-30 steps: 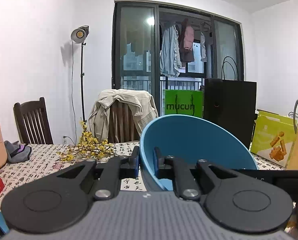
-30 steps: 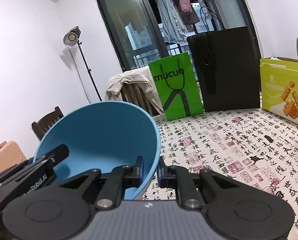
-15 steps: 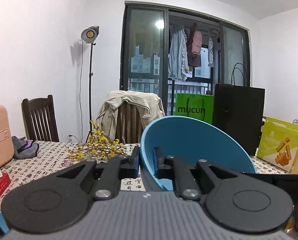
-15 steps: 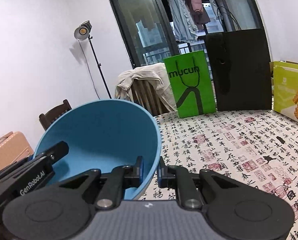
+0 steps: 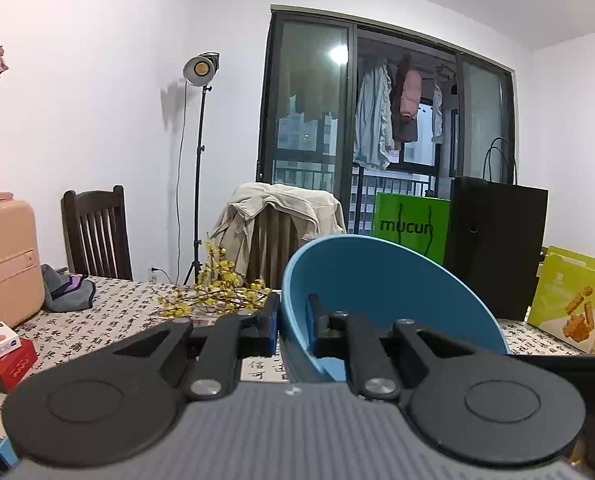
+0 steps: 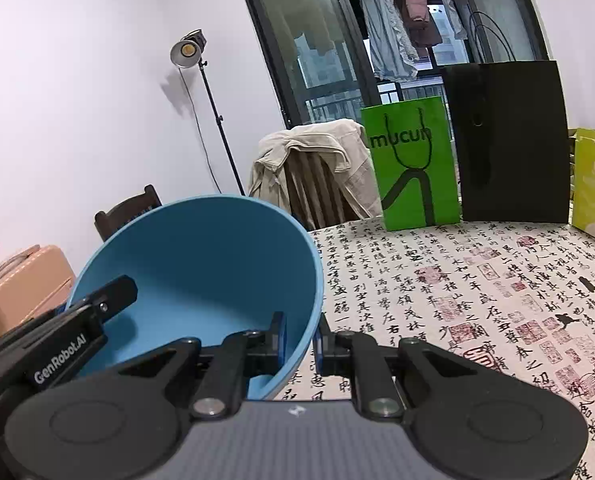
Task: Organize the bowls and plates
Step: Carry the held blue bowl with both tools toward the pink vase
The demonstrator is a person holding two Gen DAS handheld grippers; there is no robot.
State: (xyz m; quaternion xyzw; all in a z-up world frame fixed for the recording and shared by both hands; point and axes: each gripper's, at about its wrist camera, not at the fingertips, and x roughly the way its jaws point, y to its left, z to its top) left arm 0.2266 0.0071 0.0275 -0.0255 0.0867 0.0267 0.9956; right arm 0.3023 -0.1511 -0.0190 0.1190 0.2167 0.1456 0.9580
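A large blue bowl (image 5: 381,292) (image 6: 201,272) hangs in the air above the table, tilted, gripped from both sides. My left gripper (image 5: 291,326) is shut on its left rim, one finger outside the wall and one inside. My right gripper (image 6: 299,334) is shut on the opposite rim in the same way. In the right wrist view the left gripper's finger (image 6: 109,296) reaches into the bowl from the left. No plates or other bowls are in view.
The table (image 6: 477,288) wears a cloth printed with calligraphy. A green bag (image 6: 413,164), a black bag (image 6: 505,140) and a yellow-green box (image 5: 569,300) stand at the back right. Yellow flower sprigs (image 5: 217,292), a grey cloth (image 5: 67,290), small boxes (image 5: 1,352) and a peach suitcase (image 5: 5,260) lie left.
Both grippers have carried the blue bowl sideways to the left across the table; the room's background has slid to the right in both views. The grip on the bowl is unchanged.
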